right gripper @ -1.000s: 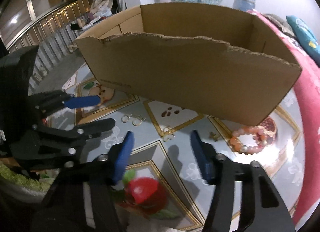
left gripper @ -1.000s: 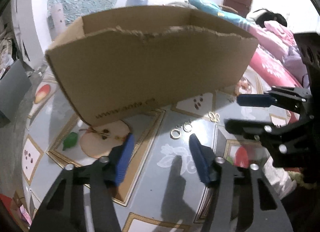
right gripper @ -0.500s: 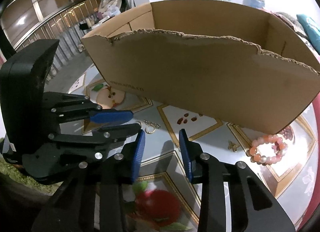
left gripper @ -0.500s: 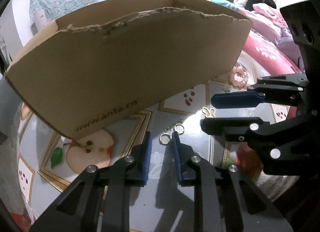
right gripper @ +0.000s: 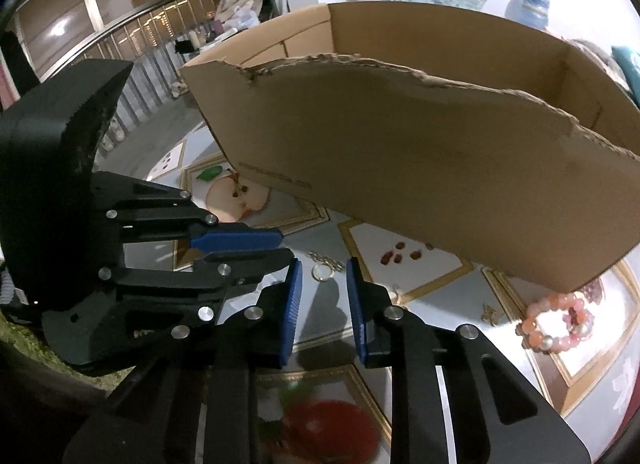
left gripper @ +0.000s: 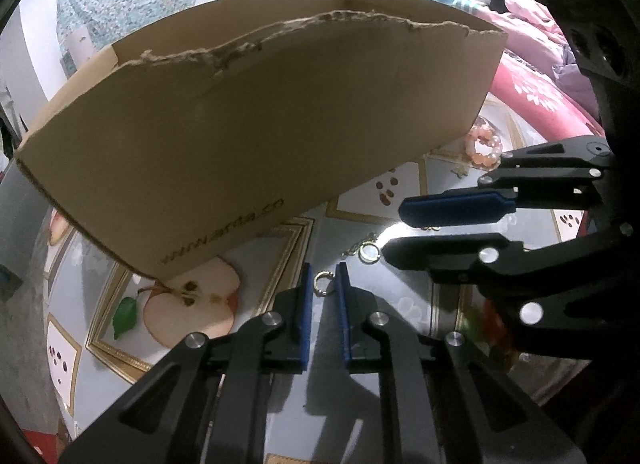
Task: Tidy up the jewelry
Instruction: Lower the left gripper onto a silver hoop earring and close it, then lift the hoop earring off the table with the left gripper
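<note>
Two small gold hoop earrings lie on the glossy fruit-print tabletop in front of a brown cardboard box (left gripper: 256,135). One hoop (left gripper: 323,282) sits right between my left gripper's (left gripper: 322,276) blue pads, which stand narrowly apart around it. The other hoop (left gripper: 370,252) lies beside the right gripper's fingers (left gripper: 452,207). In the right wrist view my right gripper (right gripper: 321,274) is narrowly open just before a hoop (right gripper: 322,272), with the left gripper's fingers (right gripper: 236,240) to its left. A pink bead bracelet (right gripper: 556,322) lies at the right, also in the left wrist view (left gripper: 483,145).
The box (right gripper: 420,167) has a torn top edge and stands close behind the jewelry. A small gold stud (right gripper: 489,312) lies near the bracelet. A pink bedspread (left gripper: 540,91) borders the table on the right. Metal railing (right gripper: 132,43) shows far left.
Both grippers have moved forward and down toward the hoop earrings and narrowed from wide open. The left pads now flank one hoop.
</note>
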`<state>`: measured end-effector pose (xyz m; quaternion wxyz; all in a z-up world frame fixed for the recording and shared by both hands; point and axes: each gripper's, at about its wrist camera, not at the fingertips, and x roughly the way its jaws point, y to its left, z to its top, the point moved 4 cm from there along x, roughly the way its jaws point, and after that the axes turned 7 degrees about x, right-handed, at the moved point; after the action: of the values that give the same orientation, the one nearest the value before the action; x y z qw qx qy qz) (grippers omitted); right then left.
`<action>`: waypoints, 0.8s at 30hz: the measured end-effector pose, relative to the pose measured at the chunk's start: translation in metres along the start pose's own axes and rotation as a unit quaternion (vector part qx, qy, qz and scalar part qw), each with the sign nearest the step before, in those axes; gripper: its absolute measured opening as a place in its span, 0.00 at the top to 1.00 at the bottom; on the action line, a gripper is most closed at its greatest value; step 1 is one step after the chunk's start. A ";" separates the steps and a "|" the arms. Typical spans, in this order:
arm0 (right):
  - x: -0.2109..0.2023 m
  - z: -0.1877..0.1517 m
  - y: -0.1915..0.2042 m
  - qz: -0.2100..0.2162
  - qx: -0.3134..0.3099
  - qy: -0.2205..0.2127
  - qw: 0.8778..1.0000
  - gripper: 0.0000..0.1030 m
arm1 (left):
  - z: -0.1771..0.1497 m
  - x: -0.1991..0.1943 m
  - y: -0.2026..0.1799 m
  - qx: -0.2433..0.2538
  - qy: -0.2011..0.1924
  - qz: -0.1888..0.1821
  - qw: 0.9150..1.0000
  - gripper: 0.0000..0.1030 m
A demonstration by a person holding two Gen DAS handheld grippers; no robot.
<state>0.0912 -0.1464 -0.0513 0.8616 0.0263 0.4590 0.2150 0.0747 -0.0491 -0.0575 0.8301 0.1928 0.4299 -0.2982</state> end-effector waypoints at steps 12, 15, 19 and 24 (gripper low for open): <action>0.023 0.002 0.013 -0.027 -0.044 0.013 0.999 0.89 | -0.004 -0.003 0.003 -0.005 -0.001 0.001 1.000 0.90; 0.025 0.003 0.014 -0.032 -0.049 0.010 0.998 0.91 | -0.004 -0.003 0.002 -0.007 -0.001 0.001 1.000 0.90; 0.026 0.003 0.014 -0.029 -0.045 0.009 0.999 0.92 | -0.004 -0.003 0.003 -0.007 -0.001 0.000 1.000 0.90; 0.026 0.003 0.014 -0.024 -0.041 0.011 0.999 0.92 | -0.004 -0.003 0.003 -0.010 -0.002 -0.001 1.000 0.90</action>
<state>0.1010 -0.1229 -0.0666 0.8616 -0.0223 0.4599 0.2136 0.0728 -0.0438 -0.0567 0.8328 0.1835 0.4310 -0.2950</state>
